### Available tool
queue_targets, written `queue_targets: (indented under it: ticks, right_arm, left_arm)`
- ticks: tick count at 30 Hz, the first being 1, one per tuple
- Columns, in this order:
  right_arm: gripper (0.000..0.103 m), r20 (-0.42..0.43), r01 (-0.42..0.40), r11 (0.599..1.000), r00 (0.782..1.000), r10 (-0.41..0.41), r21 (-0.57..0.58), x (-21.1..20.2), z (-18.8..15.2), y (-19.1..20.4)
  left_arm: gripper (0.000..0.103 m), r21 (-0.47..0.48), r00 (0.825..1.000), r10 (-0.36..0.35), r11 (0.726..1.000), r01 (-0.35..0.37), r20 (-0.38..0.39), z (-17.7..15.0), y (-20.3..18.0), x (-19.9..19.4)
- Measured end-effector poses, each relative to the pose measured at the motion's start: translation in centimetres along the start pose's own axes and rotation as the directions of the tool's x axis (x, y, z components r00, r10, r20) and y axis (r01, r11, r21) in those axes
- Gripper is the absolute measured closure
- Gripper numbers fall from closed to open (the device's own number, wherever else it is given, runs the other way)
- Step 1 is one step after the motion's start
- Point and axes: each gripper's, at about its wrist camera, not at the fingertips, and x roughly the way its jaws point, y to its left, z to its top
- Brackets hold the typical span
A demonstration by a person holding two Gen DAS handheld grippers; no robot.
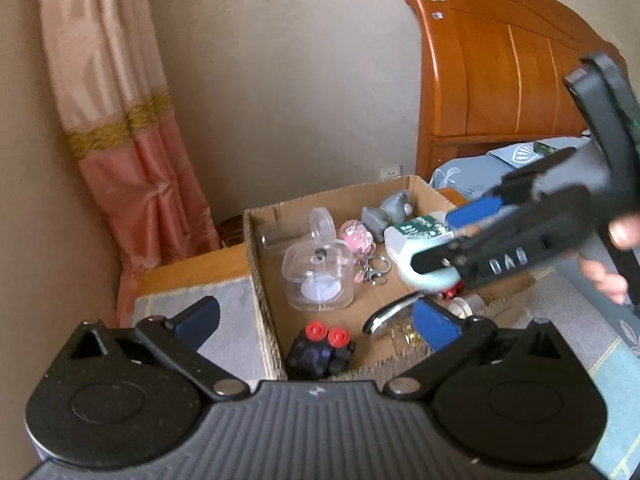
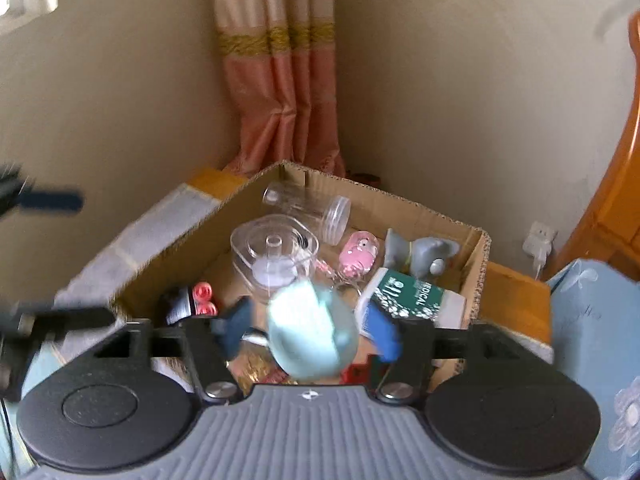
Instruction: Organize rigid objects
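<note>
L claw spread wide, nothing between its blue pads, hanging at the near edge of the cardboard box; its L pad is outside the box wall over the grey cloth, its R pad inside over the box floor. Box is open-topped w/ low walls, sits on a wooden tabletop in a corner: curtain to the L, bare wall behind, wooden headboard at R. Free cardboard floor mainly mid-box, between the clear pieces and the near wall. Inside, L to R: 1 black cube w/ 2 red buttons, 1 clear square container, 1 clear round jar lying on its side, 1 pink charm on keyrings, 1 metal handle, 1 grey figure, 1 green-white packet reading "MEDICAL". R claw comes in from the R, body marked "DAS"; pads parted w/ a pale blue-green round object, blurred, between them over the box; can't tell if the pads touch it.
</note>
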Motion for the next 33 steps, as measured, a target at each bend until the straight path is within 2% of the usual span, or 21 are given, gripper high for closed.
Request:
queue_targets:
  ticks: [3,6,11,13,17,19,23,27,33]
  right_arm:
    - [0.011,0.032,0.015,1.000,0.999,-0.016,0.026,-0.9,-0.2,0.3]
    - [0.000,0.043,0.078,0.995,0.996,-0.081,0.064,-2.9,-0.7,0.8]
    - [0.000,0.032,0.168,0.977,0.984,-0.174,0.135,-7.2,-3.1,1.2]
    - [0.000,0.022,0.199,0.966,0.978,-0.205,0.166,-8.6,-4.6,1.6]
    - [0.000,-0.046,0.286,0.927,0.958,-0.283,0.242,-9.1,-7.6,2.4]
    - [0.000,-0.089,0.303,0.911,0.953,-0.290,0.279,-8.8,-8.9,2.8]
    - [0.000,-0.140,0.323,0.895,0.946,-0.293,0.307,-8.9,-10.6,3.9]
    - [0.000,-0.138,0.353,0.892,0.935,-0.327,0.282,-10.0,-11.0,5.0]
    - [0.000,-0.093,0.357,0.888,0.934,-0.345,0.290,-12.1,-11.2,5.7]
  left_arm:
    - [0.001,-0.034,1.000,0.004,0.999,-0.004,-0.004,-1.0,0.0,-0.5]
    - [0.001,-0.048,0.999,0.040,0.998,-0.040,0.006,-1.9,-0.1,-1.0]
    - [0.001,-0.072,0.985,0.165,0.984,-0.161,0.057,-2.9,-1.4,-2.6]
    - [0.001,-0.075,0.982,0.183,0.981,-0.178,0.057,-3.2,-2.0,-3.2]
    - [0.001,-0.097,0.981,0.195,0.976,-0.193,0.005,-4.1,-3.9,-4.3]
    - [0.001,-0.129,0.984,0.174,0.976,-0.178,-0.045,-4.5,-4.7,-4.7]
    - [0.001,-0.176,0.987,0.130,0.974,-0.145,-0.095,-5.2,-5.5,-5.8]
    - [0.001,-0.160,0.976,0.177,0.968,-0.196,-0.125,-5.3,-6.3,-6.9]
    - [0.001,-0.166,0.973,0.186,0.964,-0.208,-0.136,-4.8,-6.3,-8.2]
